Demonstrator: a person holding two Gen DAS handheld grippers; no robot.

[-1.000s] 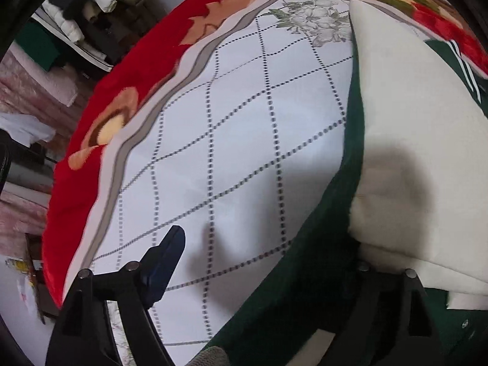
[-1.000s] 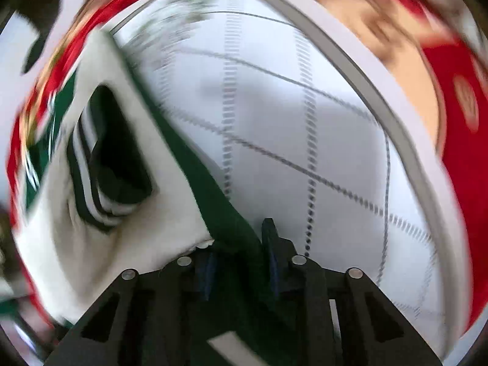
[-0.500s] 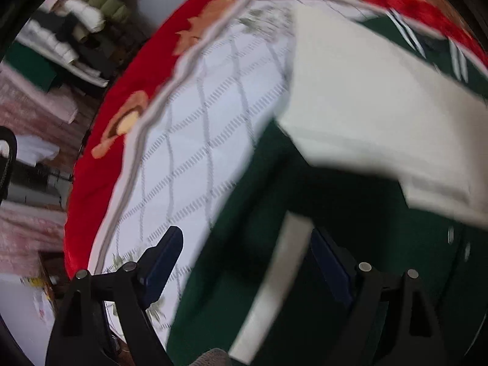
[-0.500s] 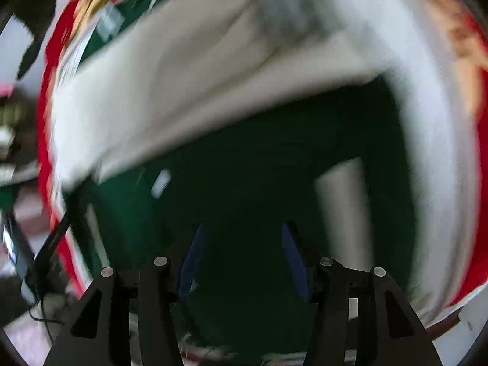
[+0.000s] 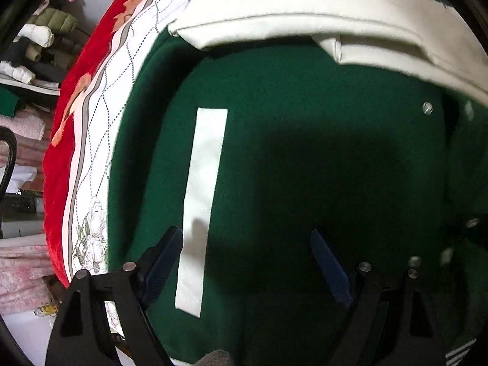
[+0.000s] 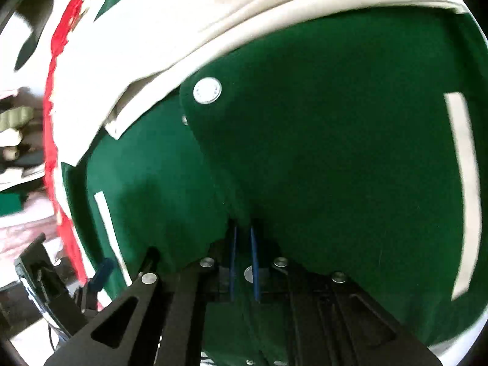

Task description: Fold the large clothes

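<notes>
A: Where is your dark green felt varsity jacket (image 5: pixel 305 152) lying?

B: It's spread flat on the bed, over the white quilted bedspread with dotted diamond lines (image 5: pixel 100 140), whose red floral border (image 5: pixel 58 164) runs along the left edge of your left wrist view. The jacket's cream leather-look sleeve (image 5: pixel 305 3) lies folded across the top of the green body.

A: What does your left hand-held gripper (image 5: pixel 247 262) show?

B: Its blue pads (image 5: pixel 161 262) stand wide apart above the green cloth, gripping nothing. A white welt pocket strip (image 5: pixel 204 201) runs down the jacket just beside your left pad.

A: And your right hand-held gripper (image 6: pixel 244 262)?

B: Its jaws are closing and nearly together, and green fabric bunches around and between the two blue pads (image 6: pixel 254 262), at the jacket's front edge. A round silver snap button (image 6: pixel 207 90) sits on that front panel, up and left of your fingertips. Your left hand-held gripper shows at the lower left of that view.
</notes>
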